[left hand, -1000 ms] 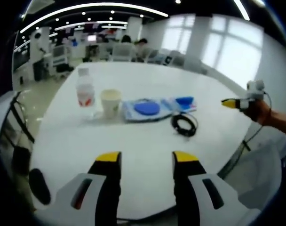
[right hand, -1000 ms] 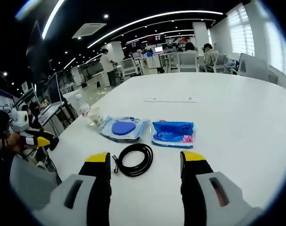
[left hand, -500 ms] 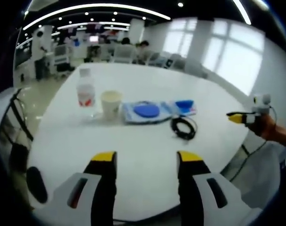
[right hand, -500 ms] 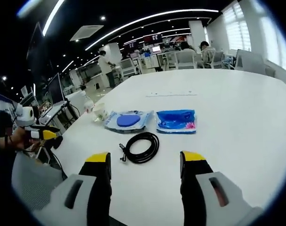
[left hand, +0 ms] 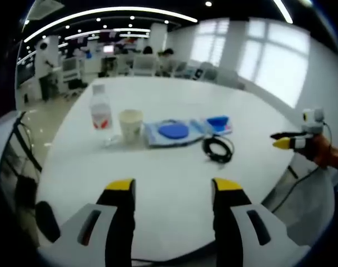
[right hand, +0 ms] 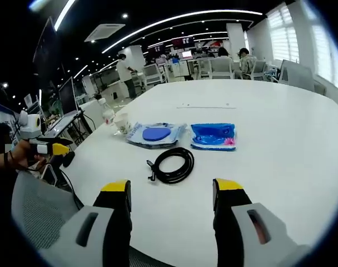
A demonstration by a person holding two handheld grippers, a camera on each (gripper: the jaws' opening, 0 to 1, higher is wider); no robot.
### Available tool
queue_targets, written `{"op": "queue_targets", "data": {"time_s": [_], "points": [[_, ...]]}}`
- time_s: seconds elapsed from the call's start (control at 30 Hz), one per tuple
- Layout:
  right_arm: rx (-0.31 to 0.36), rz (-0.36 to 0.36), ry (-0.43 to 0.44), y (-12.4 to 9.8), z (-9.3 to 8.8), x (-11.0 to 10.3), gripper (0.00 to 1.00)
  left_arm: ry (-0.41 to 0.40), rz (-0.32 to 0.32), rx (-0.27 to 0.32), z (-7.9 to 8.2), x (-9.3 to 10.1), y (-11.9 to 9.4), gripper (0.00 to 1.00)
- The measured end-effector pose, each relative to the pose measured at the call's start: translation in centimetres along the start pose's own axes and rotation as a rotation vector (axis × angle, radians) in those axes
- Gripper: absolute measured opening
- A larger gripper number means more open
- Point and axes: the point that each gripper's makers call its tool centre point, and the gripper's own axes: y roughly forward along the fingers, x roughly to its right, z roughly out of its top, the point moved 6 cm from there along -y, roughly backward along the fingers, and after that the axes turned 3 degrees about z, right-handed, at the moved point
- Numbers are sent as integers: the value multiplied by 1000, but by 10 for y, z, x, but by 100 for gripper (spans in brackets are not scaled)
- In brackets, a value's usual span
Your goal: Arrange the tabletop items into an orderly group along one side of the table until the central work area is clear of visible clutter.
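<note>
Both grippers, left [left hand: 168, 192] and right [right hand: 169, 192], gape wide and empty; approach the cable [right hand: 172, 164] low, pinching one loop.

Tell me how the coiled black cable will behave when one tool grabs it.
The coiled black cable is a loose coil with a free end sticking out, so it will probably sag and partly uncoil when lifted. It looks thin and light. Pushed across the smooth white table, it would likely slide, deforming rather than rolling.
</note>
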Motion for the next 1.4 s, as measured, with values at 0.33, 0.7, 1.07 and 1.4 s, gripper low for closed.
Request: {"op": "queue_targets", "data": {"time_s": [0.33,0.7,1.07,1.4], "points": [[-4,-15,11,-4,-3,0,60,39,-7,-2,0,6,-2,49],[-9,-23,19,-5,-4,2,60,14,-2,4,1,3,-2,48],[-18,-17,23,-5,-6,-1,60,-15,2,12,1,-1,-3,48],[-30,-18,18,-4,-7,-1,60,-30,6,17,1,-2,-5,48]]}}
